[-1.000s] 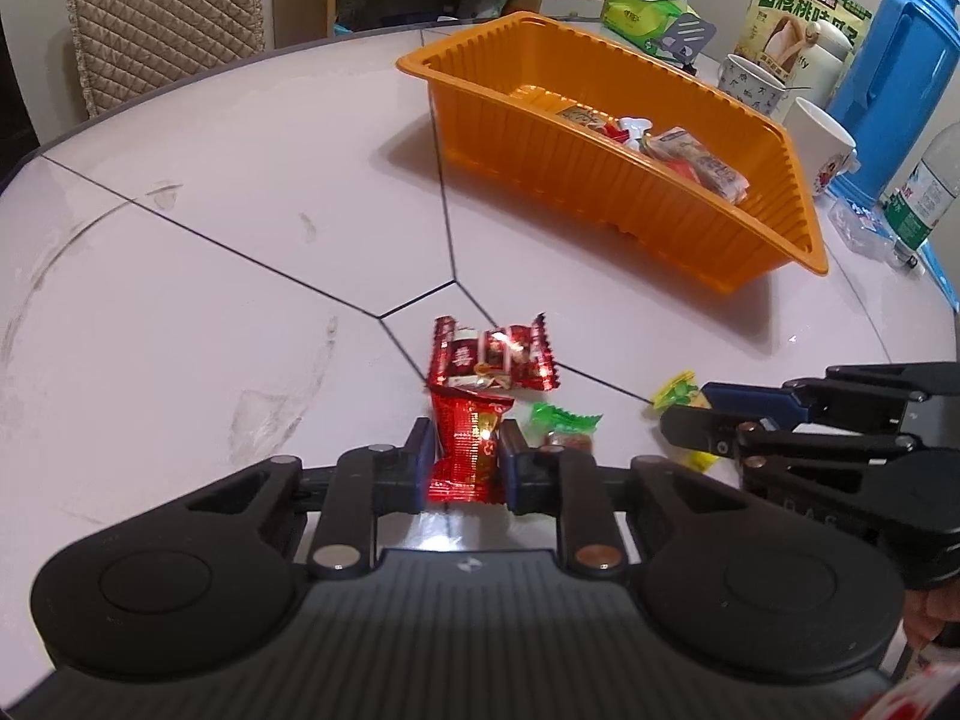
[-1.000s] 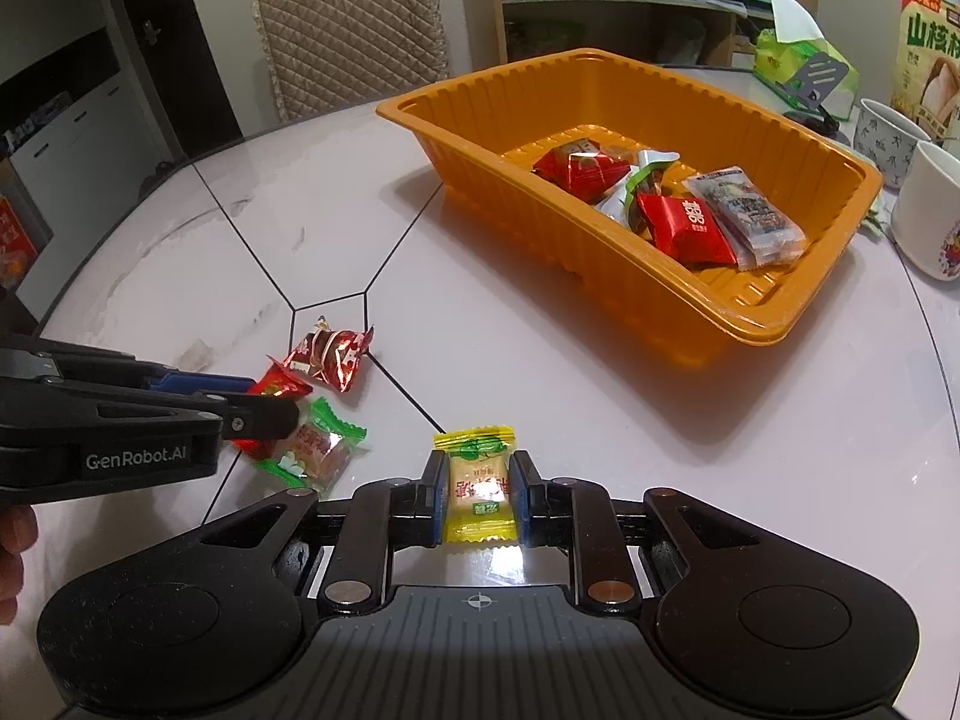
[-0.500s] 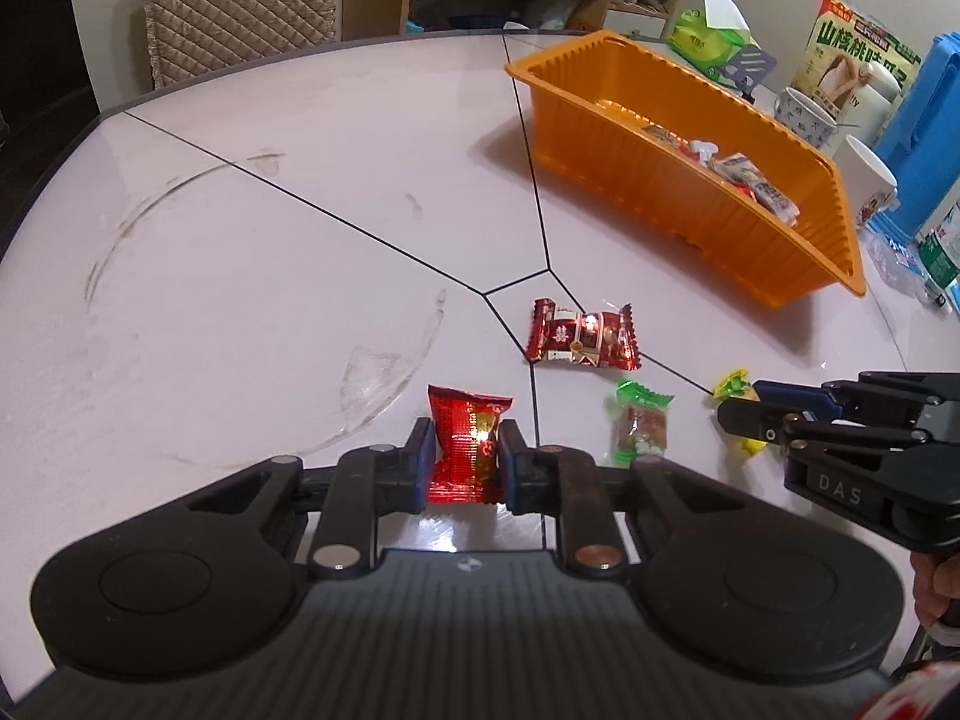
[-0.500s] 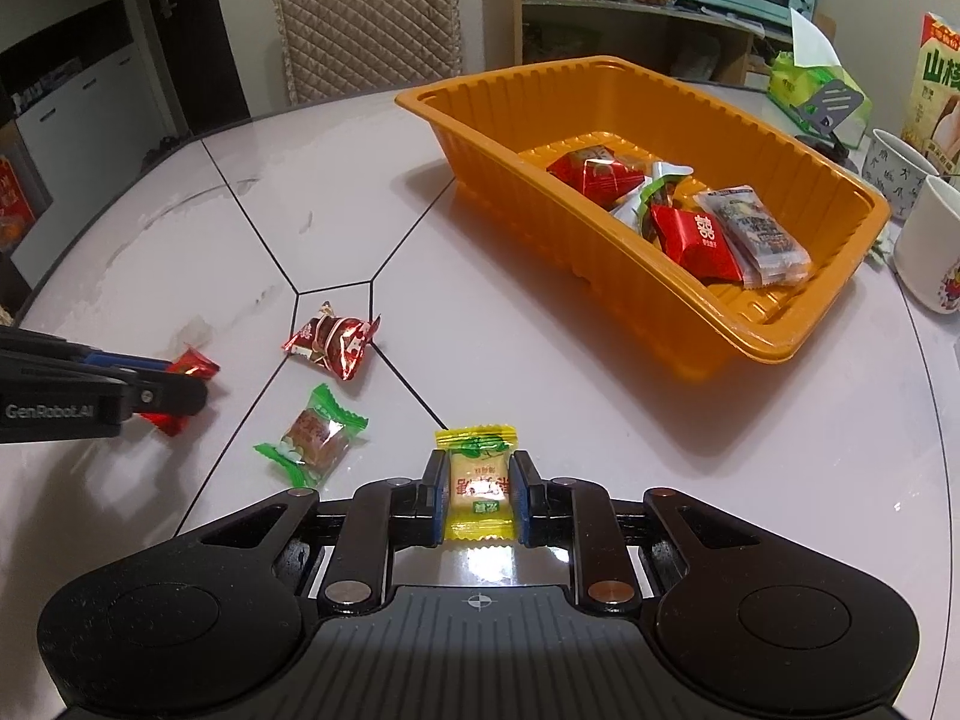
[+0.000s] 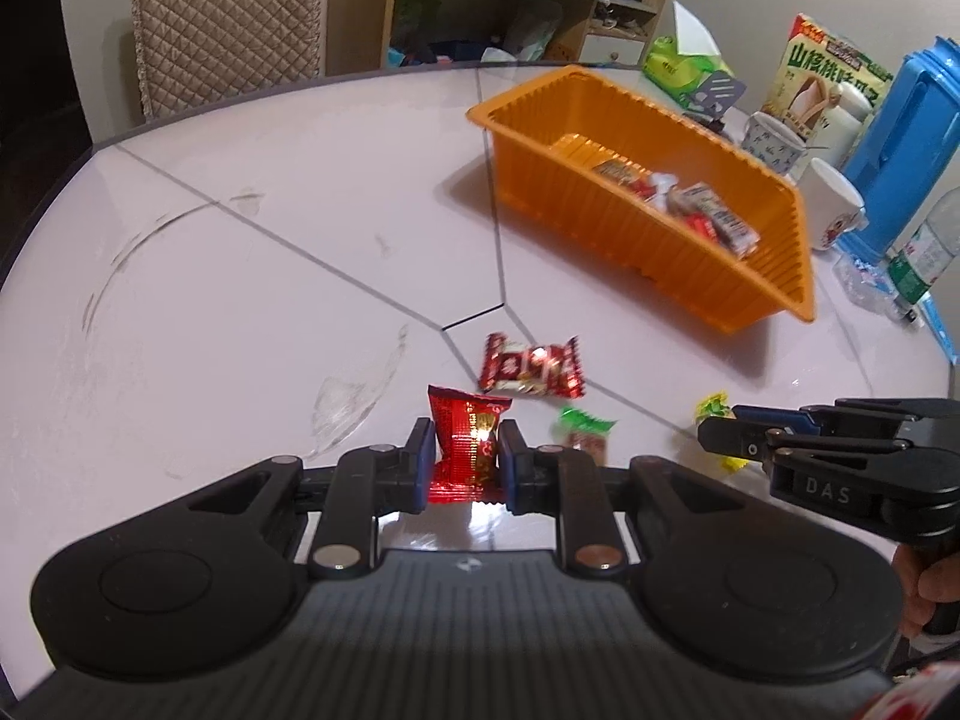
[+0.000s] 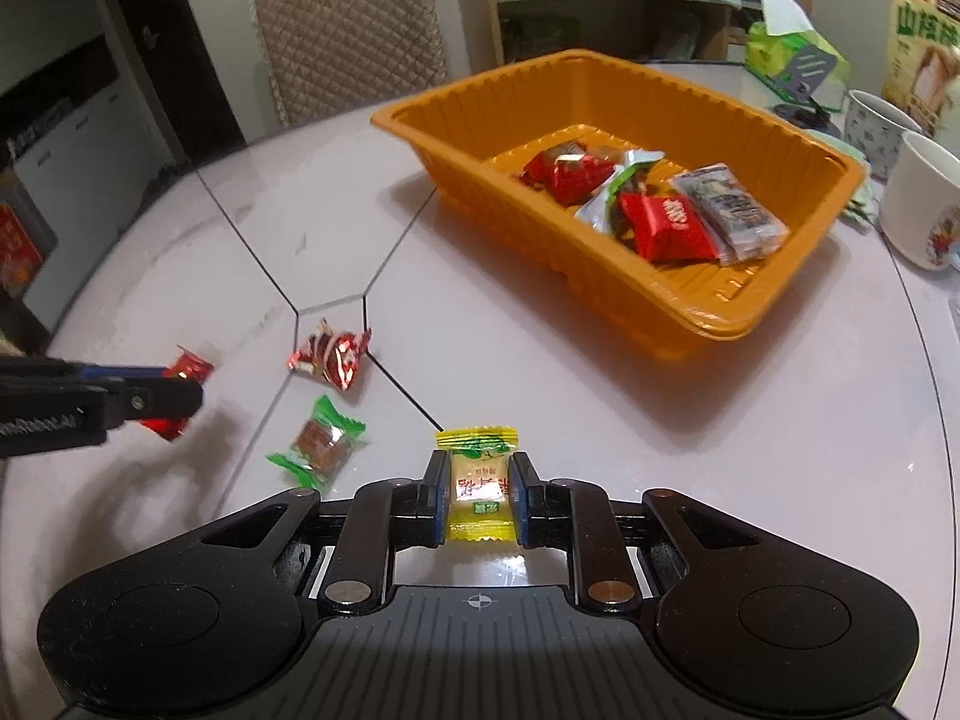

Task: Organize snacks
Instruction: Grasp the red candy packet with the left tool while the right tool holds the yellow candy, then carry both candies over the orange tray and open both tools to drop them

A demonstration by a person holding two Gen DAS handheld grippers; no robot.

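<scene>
Both grippers are loaded, so the step in hand looks like the carry to the orange tray point(image 6: 708, 312). To do it well, bring each packet over the tray's near rim before letting go, and drop it onto the bare floor at the tray's near end, clear of the snacks already piled toward its far end. Take the grippers in one at a time so they do not knock together above the tray.

The left gripper point(image 5: 465, 450) is clamped on a red packet point(image 5: 465, 441), held up off the desk point(image 5: 240, 276). The right gripper point(image 6: 478, 489) is clamped on a yellow candy point(image 6: 478, 483), nearer the tray. A red foil candy point(image 6: 330, 354) and a green-ended candy point(image 6: 318, 444) lie on the desk, short of the tray.
</scene>
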